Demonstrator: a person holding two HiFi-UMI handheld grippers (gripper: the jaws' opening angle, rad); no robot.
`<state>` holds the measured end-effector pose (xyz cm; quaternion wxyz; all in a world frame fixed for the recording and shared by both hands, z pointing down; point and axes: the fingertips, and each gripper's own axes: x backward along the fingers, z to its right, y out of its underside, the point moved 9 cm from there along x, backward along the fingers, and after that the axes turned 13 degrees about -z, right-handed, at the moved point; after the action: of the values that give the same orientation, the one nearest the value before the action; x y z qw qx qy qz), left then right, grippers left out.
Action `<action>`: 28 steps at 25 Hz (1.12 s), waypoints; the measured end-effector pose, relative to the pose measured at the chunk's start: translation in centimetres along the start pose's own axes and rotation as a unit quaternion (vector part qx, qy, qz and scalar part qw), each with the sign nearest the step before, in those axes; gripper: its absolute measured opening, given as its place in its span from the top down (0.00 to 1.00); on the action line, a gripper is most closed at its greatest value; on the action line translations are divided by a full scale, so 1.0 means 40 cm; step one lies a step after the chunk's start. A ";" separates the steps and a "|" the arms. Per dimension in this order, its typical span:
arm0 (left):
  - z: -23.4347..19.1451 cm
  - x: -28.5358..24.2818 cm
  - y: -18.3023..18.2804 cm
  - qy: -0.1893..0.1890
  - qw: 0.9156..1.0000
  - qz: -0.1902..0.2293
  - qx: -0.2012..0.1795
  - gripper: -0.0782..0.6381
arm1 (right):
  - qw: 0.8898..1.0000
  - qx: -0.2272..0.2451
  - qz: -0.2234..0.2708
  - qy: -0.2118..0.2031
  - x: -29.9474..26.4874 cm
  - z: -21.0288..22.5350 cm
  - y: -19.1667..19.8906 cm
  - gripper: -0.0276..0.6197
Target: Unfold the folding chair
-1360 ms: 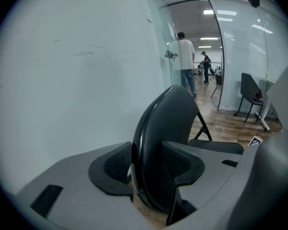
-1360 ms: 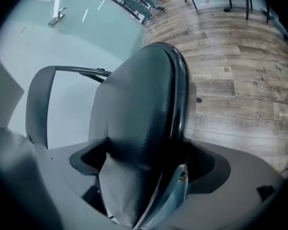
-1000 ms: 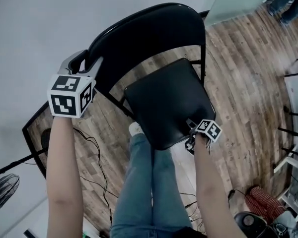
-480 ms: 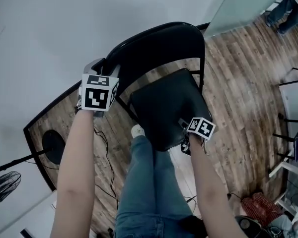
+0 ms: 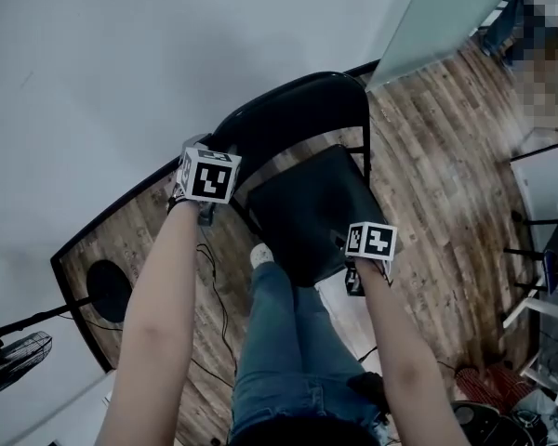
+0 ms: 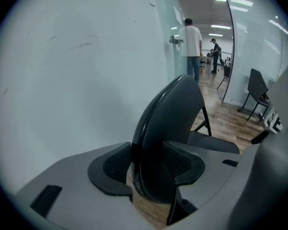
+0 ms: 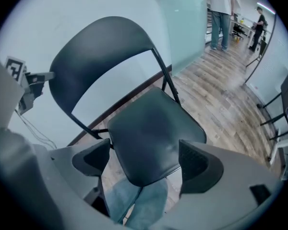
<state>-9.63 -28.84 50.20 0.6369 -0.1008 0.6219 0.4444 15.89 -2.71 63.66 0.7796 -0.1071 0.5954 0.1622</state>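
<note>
Seat (image 5: 302,214) now lies below lifted right tool (image 7: 144,161) (empty jaws closing)

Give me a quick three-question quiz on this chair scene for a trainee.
1. True or false: the left claw is clamped on the backrest.
2. Which claw is open? A: left claw. B: right claw.
3. What lies below the open claw?
Key: 1 true. 2 B; its jaws have just been closing a little, with nothing gripped between them. 3 the seat.
</note>
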 end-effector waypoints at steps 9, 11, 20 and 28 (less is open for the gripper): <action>0.032 0.118 -0.024 0.032 0.997 -0.022 0.060 0.51 | 0.992 0.113 -0.001 -0.052 0.177 -0.066 0.011 0.30; 0.050 0.154 -0.018 0.032 0.998 -0.006 0.056 0.51 | 0.991 0.121 0.019 -0.054 0.222 -0.071 0.009 0.35; 0.175 0.325 0.009 0.041 0.996 0.076 0.032 0.51 | 0.977 0.184 0.089 -0.054 0.407 -0.091 0.020 0.38; 0.214 0.459 0.061 0.082 0.987 0.132 0.051 0.51 | 0.962 0.218 0.163 -0.010 0.556 -0.166 0.061 0.38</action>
<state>-8.40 -13.47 36.81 0.5236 -0.0213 0.7014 0.4831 14.33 -0.04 40.51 0.7527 0.1657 0.6181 0.1547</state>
